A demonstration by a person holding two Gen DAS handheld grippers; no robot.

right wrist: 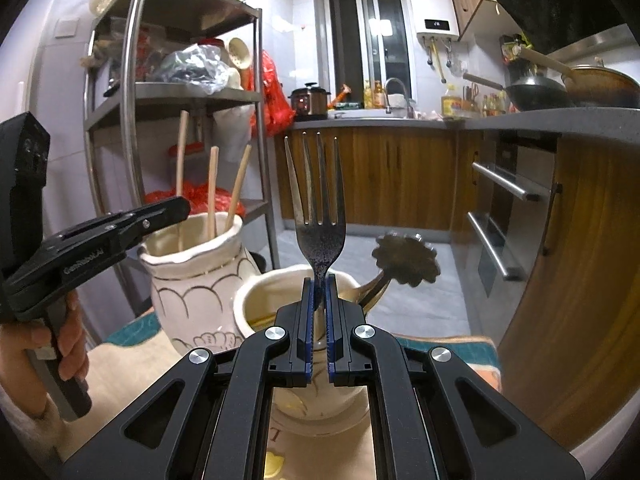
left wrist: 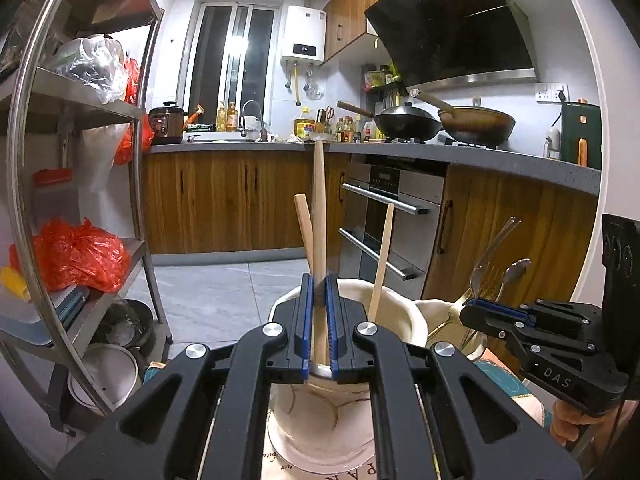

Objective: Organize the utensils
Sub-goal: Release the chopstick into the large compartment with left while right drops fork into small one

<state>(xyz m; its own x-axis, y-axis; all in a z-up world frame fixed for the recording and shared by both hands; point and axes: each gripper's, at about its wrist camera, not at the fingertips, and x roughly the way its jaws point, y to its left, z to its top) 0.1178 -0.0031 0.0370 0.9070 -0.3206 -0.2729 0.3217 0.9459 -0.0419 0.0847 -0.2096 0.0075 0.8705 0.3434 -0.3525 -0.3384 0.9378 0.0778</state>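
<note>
Left gripper (left wrist: pixel 319 304) clamped on tallest wooden stick (left wrist: pixel 319 216) upright in left jar (left wrist: pixel 320 412), right gripper (right wrist: pixel 319 304) pinching fork (right wrist: pixel 319 216) neck, tines up, above neighbouring jar's rim (right wrist: pixel 244 296), open floor (left wrist: pixel 224 292) beyond.

Two wooden handles (left wrist: pixel 380 256) crowd the left jar (left wrist: pixel 396 312); floor beyond lies open.
</note>
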